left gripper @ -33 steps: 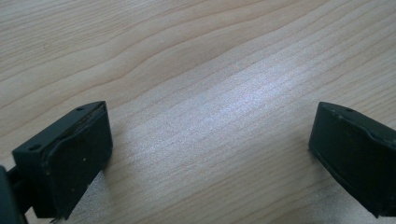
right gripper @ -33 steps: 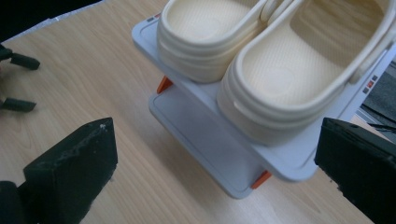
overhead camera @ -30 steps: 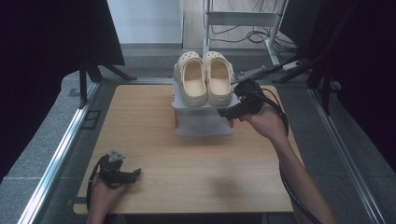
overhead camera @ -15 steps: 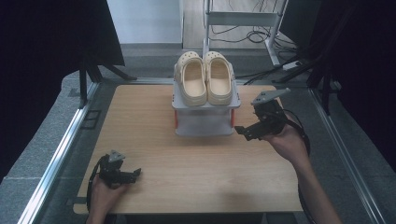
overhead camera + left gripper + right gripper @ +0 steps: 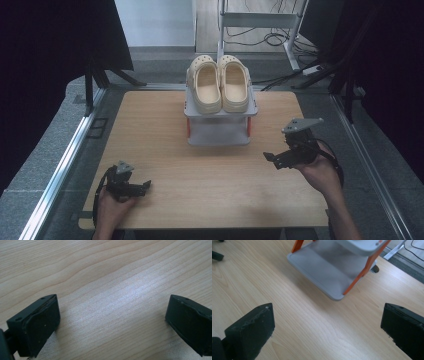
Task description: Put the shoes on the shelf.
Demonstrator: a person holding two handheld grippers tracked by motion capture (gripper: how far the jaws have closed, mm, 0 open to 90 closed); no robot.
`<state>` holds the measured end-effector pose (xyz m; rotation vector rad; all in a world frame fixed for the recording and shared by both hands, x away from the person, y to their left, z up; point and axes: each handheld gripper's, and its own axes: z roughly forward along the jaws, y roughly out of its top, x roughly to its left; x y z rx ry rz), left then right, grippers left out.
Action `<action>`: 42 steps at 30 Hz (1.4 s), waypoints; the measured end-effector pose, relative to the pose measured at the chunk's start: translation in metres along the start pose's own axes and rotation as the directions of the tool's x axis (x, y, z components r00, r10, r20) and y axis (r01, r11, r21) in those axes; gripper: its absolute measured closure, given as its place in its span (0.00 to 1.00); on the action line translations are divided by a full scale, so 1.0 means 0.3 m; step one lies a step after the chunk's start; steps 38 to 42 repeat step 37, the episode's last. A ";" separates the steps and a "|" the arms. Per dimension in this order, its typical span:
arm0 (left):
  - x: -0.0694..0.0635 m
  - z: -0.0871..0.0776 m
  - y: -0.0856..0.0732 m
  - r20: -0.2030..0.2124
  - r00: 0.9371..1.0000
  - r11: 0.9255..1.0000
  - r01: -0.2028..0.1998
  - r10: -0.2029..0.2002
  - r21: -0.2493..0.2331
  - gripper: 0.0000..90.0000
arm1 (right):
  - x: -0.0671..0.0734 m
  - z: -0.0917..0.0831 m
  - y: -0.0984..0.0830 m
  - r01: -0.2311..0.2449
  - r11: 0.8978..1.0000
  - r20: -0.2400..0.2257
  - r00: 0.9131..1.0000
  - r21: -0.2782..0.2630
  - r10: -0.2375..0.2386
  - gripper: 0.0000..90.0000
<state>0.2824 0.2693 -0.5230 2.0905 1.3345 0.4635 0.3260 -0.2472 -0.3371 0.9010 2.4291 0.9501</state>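
Two cream clogs (image 5: 220, 84) lie side by side on the top shelf of a small grey rack (image 5: 220, 131) with orange posts, at the far middle of the wooden table (image 5: 210, 170). My right gripper (image 5: 274, 157) is held open to the right of the rack, low over the table, its jaws spread wide with nothing between them. In the right gripper view the rack's lower shelf (image 5: 322, 267) lies ahead of the open jaws. My left gripper (image 5: 142, 186) rests at the near left corner, open over bare wood (image 5: 112, 302).
Metal rails (image 5: 65, 155) run along both sides of the table. A metal stand (image 5: 260, 20) and cables (image 5: 295, 75) are on the floor behind it. Dark curtains hang to the left and right.
My right gripper has drawn back from the rack's right side toward me and to the right, lowering over the table. The left gripper has stayed in place.
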 end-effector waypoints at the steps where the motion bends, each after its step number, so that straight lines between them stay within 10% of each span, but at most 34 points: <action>1: 0.000 0.000 0.000 0.000 1.000 1.000 0.000 0.000 0.000 0.00 | 0.001 0.003 -0.009 -0.003 1.000 0.000 1.000 -0.001 0.003 0.00; 31: -0.001 0.000 0.000 -0.004 1.000 1.000 0.003 -0.003 0.000 0.00 | 0.066 0.343 -0.446 -0.096 0.995 -0.031 0.995 0.018 0.096 0.00; 42: -0.002 0.000 0.000 -0.003 1.000 1.000 0.004 -0.004 -0.001 0.00 | 0.064 0.371 -0.483 -0.152 0.988 -0.017 0.988 0.026 0.152 0.00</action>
